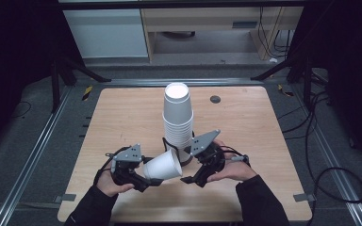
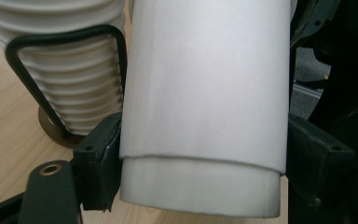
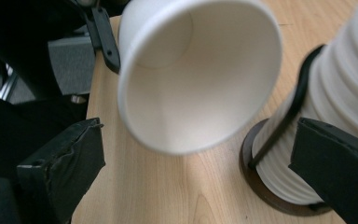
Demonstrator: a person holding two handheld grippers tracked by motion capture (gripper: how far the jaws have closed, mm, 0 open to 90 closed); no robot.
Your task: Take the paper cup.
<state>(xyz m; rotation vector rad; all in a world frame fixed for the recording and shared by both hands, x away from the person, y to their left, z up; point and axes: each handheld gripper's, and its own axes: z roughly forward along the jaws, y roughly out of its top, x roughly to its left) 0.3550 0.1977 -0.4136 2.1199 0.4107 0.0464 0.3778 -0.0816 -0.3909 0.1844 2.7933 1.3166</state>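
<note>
A single white paper cup (image 1: 165,165) lies on its side above the table's front, its mouth turned toward my right gripper. My left gripper (image 1: 147,175) is shut on the cup (image 2: 205,93) near its base, one pad on each side. The cup's open mouth (image 3: 200,74) faces the right gripper view. My right gripper (image 1: 188,168) stands open just right of the cup, with nothing between its jaws (image 3: 200,186). Behind both rises a tall stack of upside-down white cups (image 1: 177,117) in a black wire holder (image 2: 65,37) on a dark round base (image 3: 279,196).
The wooden table (image 1: 122,122) carries a small dark round disc (image 1: 215,99) at the back right. Metal rails and cables run along the floor on both sides. Cabinets stand beyond the table's far edge.
</note>
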